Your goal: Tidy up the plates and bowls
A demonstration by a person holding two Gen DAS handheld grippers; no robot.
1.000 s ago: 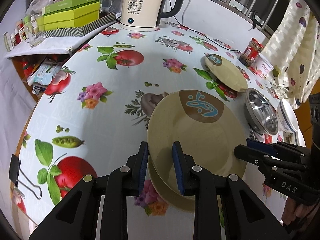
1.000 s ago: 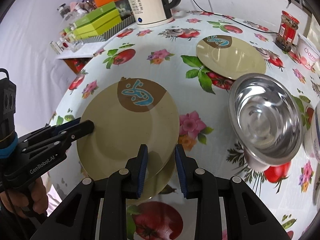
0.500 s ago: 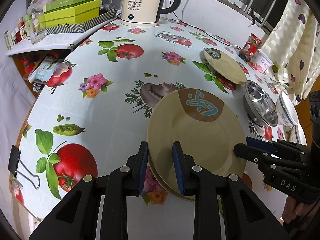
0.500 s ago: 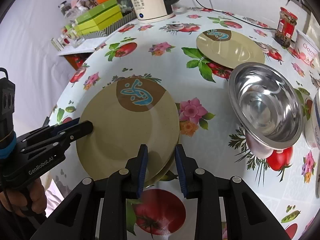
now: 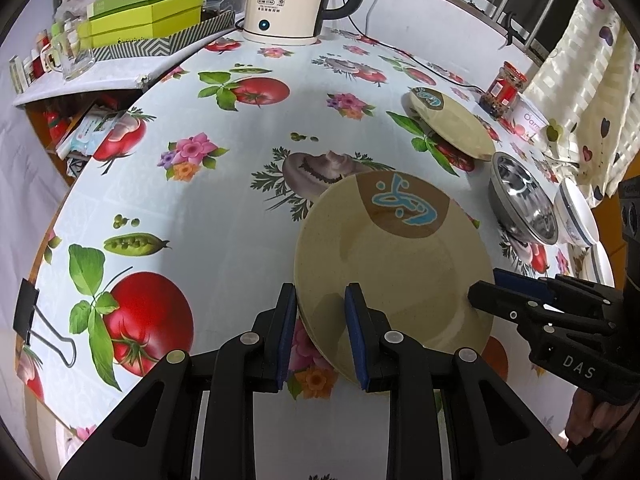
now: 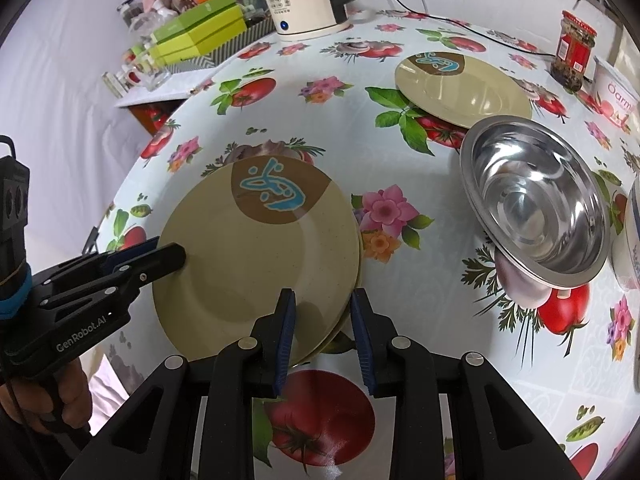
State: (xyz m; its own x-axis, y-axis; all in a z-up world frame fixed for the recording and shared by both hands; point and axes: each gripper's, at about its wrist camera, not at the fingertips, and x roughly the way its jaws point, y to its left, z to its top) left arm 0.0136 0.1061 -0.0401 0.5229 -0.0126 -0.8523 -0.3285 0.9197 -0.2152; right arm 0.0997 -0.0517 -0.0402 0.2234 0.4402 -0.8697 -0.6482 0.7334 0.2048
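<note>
The round surface (image 5: 224, 184), under a cloth printed with tomatoes and flowers, has its widest bare stretch on the left half, running out to its curved left edge, where a binder clip (image 5: 30, 312) grips the cloth. The kettle (image 5: 288, 0) and the green boxes (image 5: 148, 12) crowd the far edge.

Near the front edge the top plate (image 6: 256, 256) lies on a second plate (image 6: 344, 320) whose rim shows just beneath it, slightly offset. A third plate (image 6: 464, 88) sits well apart toward the far right, and the steel bowl (image 6: 536, 200) stands just beside it, its rim close to the surface's right edge next to a white bowl (image 5: 576, 216).

The left hand-held gripper (image 5: 320, 332) is clenched over the left rim of the top plate, one pad above and one below. The right hand-held gripper (image 6: 322, 332) straddles the plates' right rim and its jaws are opening, the rim between them with a gap showing at the right pad.
</note>
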